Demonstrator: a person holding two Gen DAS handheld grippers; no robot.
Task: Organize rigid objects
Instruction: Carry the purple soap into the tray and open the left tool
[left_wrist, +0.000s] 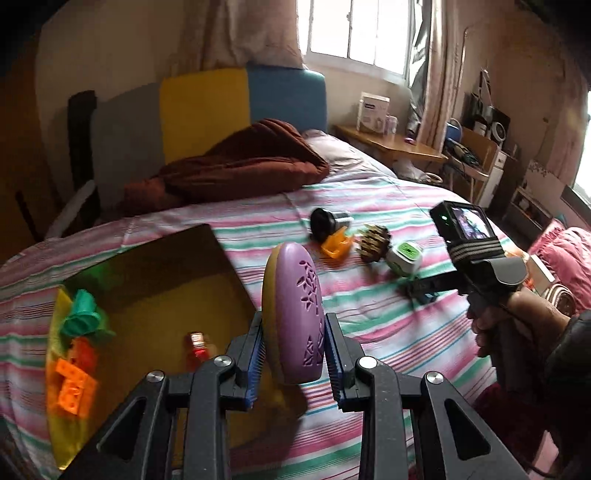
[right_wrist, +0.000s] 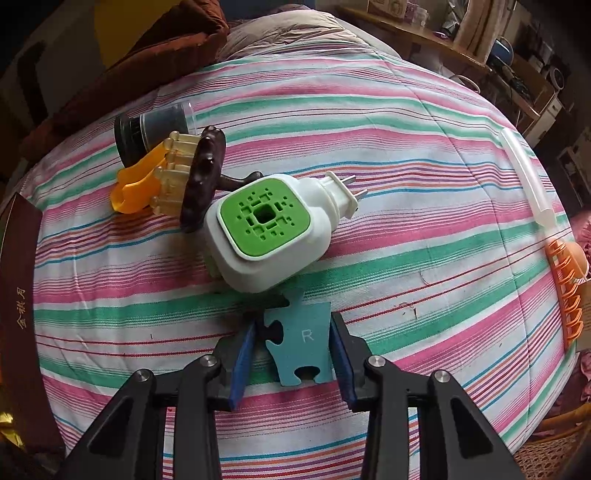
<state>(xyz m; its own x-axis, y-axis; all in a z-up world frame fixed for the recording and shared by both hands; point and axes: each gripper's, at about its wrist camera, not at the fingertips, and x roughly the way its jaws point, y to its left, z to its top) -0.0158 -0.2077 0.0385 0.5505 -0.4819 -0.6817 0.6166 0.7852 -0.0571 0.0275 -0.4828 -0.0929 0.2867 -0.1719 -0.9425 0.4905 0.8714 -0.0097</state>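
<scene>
My left gripper is shut on a purple oval case with leaf-shaped cut-outs, held on edge above the striped bed beside an open box. The box holds a green toy, orange bricks and a small red item. In the right wrist view, my right gripper points down at the bed, shut on a blue foam puzzle piece marked R. Just past it lie a white and green plug-in device, a brown toothed brush, an orange clip and a black-capped jar.
The box's dark side shows at the left edge. A white tube and an orange comb-like piece lie at the bed's right edge. A brown blanket sits near the headboard. A wooden desk stands beyond the bed.
</scene>
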